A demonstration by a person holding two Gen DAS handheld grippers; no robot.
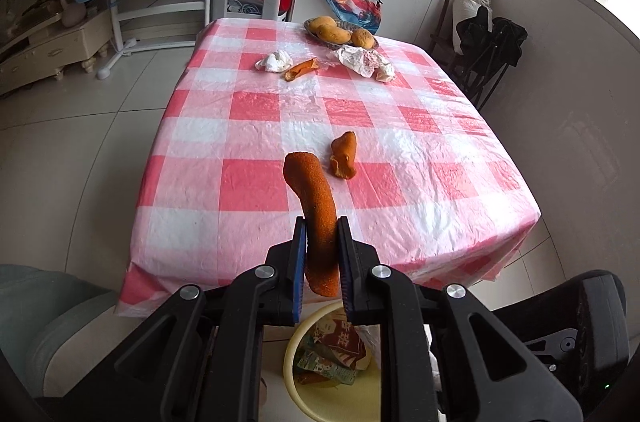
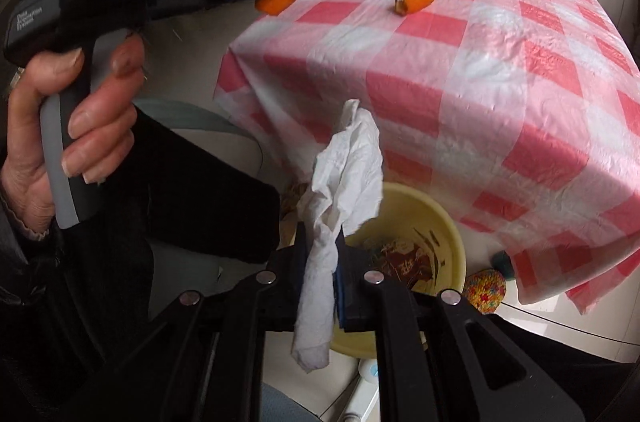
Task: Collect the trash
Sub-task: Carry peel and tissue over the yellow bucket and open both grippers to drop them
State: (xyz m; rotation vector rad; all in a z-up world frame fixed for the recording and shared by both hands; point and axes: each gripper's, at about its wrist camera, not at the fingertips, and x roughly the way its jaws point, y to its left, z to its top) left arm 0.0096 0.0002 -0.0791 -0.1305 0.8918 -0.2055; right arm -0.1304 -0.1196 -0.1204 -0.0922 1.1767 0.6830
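Long orange peel strip point(image 1: 318, 222) clamped between the pads of the left gripper point(image 1: 322, 234), sticking up past the fingertips toward 12 and hanging out below them; it sits over the near edge of the surface point(image 1: 248, 126), which wears a pink-and-white check cloth. Crumpled white tissue point(image 2: 344, 182) pinched in the right gripper point(image 2: 322, 242), jaws together on it, top flaring toward 12, tail dangling toward 6. Yellow basin point(image 2: 452, 222) on the floor directly behind the tissue in the right wrist view, at 5 of the grip, with printed wrappers point(image 2: 404, 258) inside; the same basin shows at 6 under the left gripper in the left wrist view. Left on the surface: a short peel piece point(image 1: 344, 155) just at 1 of the held strip, a curled peel point(image 1: 301, 68) farther off at 12, a small tissue wad point(image 1: 275, 60) touching or just beside it at 9, a larger crumpled paper point(image 1: 364, 61) at 3. A dish of fruit point(image 1: 340, 31) sits at the far edge, touching the crumpled paper. A hand point(image 2: 72, 126) grips the left gripper's handle at 9 in the right wrist view.
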